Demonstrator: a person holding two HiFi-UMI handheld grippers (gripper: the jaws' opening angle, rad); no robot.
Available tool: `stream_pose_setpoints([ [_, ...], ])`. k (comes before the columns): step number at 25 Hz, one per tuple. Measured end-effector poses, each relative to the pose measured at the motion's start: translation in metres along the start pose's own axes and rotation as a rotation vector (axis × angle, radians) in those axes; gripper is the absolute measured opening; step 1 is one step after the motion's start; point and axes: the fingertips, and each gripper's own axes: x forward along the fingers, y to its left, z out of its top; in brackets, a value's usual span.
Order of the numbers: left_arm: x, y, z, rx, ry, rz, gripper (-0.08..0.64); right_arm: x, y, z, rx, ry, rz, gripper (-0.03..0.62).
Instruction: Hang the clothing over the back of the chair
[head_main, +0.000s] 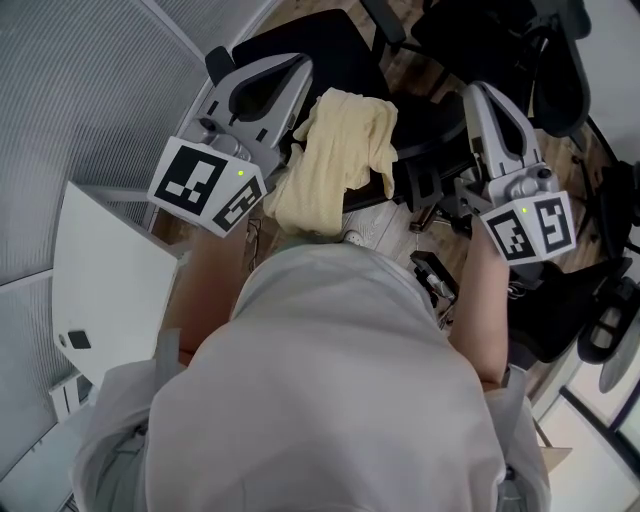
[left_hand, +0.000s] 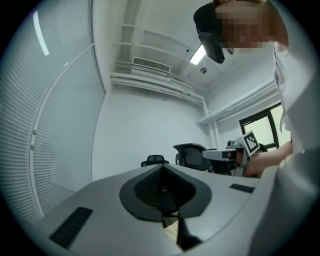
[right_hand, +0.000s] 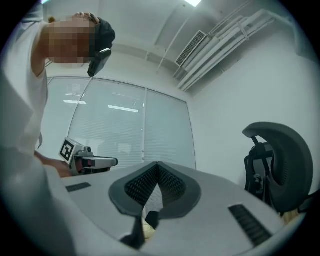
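A pale yellow garment (head_main: 335, 160) hangs bunched between my two grippers, above a black office chair (head_main: 330, 40). My left gripper (head_main: 298, 125) holds its left side. In the left gripper view that gripper (left_hand: 170, 222) is shut, with a scrap of the yellow cloth (left_hand: 172, 231) showing below the closed jaws. My right gripper (head_main: 458, 115) is to the right of the garment. In the right gripper view it (right_hand: 145, 222) is shut too, with a bit of yellow cloth (right_hand: 148, 230) pinched at its tips. The cloth's far edge near the right jaws is hidden in the head view.
Black chair parts (head_main: 430, 140) crowd the floor under the grippers, and more chairs (head_main: 560, 60) stand at the right. A high-backed chair (right_hand: 280, 165) stands close to the right gripper. A white table (head_main: 110, 270) lies at the left, beside a wall of blinds (head_main: 90, 90).
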Motion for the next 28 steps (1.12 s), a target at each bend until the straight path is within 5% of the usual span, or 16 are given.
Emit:
stream_pose_setpoints([
  [9, -0.012, -0.005, 0.034, 0.061, -0.126, 0.025, 0.014, 0.0, 0.017, 0.02, -0.039, -0.058, 0.037, 0.021],
  [19, -0.014, -0.011, 0.033, 0.055, -0.145, 0.04, 0.014, 0.007, 0.037, 0.009, -0.041, -0.022, 0.142, 0.021],
  [28, -0.015, -0.016, 0.031, 0.052, -0.139, 0.016, 0.014, 0.002, 0.039, 0.018, -0.065, -0.055, 0.122, 0.021],
])
